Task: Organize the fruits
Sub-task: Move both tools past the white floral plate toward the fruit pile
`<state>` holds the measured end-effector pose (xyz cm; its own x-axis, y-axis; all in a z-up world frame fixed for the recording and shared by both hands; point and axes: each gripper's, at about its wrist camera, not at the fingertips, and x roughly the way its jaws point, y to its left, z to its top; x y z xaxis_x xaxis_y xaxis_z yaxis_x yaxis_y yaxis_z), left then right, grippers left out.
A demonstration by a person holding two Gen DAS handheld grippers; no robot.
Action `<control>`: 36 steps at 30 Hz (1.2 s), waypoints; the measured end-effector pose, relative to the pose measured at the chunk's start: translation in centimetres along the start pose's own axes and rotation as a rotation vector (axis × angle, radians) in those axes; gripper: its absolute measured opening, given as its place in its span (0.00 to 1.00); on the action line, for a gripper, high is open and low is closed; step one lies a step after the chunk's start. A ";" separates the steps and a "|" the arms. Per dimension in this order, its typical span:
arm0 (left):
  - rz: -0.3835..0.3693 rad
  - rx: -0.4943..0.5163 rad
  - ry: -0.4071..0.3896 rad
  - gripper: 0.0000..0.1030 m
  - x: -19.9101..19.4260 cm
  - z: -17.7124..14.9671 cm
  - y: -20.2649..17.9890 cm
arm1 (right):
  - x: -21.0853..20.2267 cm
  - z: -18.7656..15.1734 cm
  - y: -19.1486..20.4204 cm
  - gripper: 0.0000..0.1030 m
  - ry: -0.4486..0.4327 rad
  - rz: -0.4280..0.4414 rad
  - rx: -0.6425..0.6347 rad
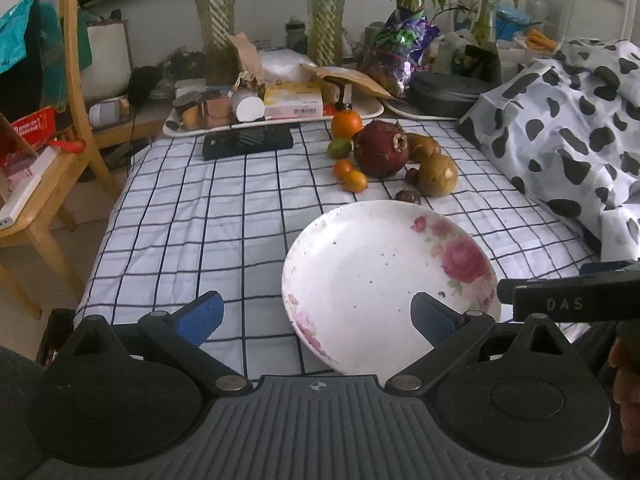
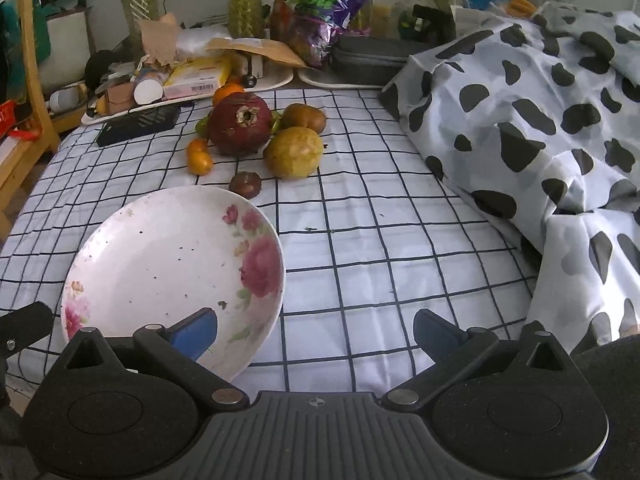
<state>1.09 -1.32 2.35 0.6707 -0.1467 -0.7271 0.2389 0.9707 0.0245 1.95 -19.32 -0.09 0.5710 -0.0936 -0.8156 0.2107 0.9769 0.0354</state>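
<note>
Soft daylight, fairly dim, bluish cast. Glare toward 12–1 o'clock washes out the back wall. Shadows faint. Strong fisheye bending and dark corners at edges. Mild overall softness; plate [image 1: 384, 280] sharp enough.

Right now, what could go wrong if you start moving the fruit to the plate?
The big pomegranate is round and wide, so it may slip from a tool. Small oranges lie right beside it and could get knocked and roll. The plate sits on soft, wrinkled cloth, so it might tip when loaded.

"DAS" in pale letters on black bar-shaped gripper part [image 1: 576, 304], approx 3 o'clock, left wrist view. Yellow-pink box [image 1: 294, 101] has barcode, digits unreadable.
</note>
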 end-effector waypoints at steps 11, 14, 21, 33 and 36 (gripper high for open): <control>-0.030 0.071 -0.022 0.98 1.2 0.8 0.7 | -0.4 -0.6 -0.4 1.00 -0.024 -0.042 -0.008; -0.043 0.110 -0.027 0.98 1.8 0.5 0.4 | -0.5 -0.6 -0.2 1.00 -0.038 -0.046 -0.005; -0.083 0.134 -0.060 0.98 3.4 0.8 1.0 | 0.2 -0.3 0.4 1.00 -0.051 -0.016 -0.025; -0.139 0.130 -0.040 0.98 6.4 2.7 2.3 | 2.7 1.1 0.0 1.00 -0.057 0.084 0.032; -0.123 0.146 -0.027 0.98 7.3 3.2 2.3 | 3.3 1.9 -0.3 1.00 -0.070 0.100 0.032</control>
<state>8.79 -0.80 -0.67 0.6481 -0.2699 -0.7122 0.4183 0.9076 0.0367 5.26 -20.32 -1.71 0.6442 -0.0106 -0.7648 0.1743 0.9756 0.1333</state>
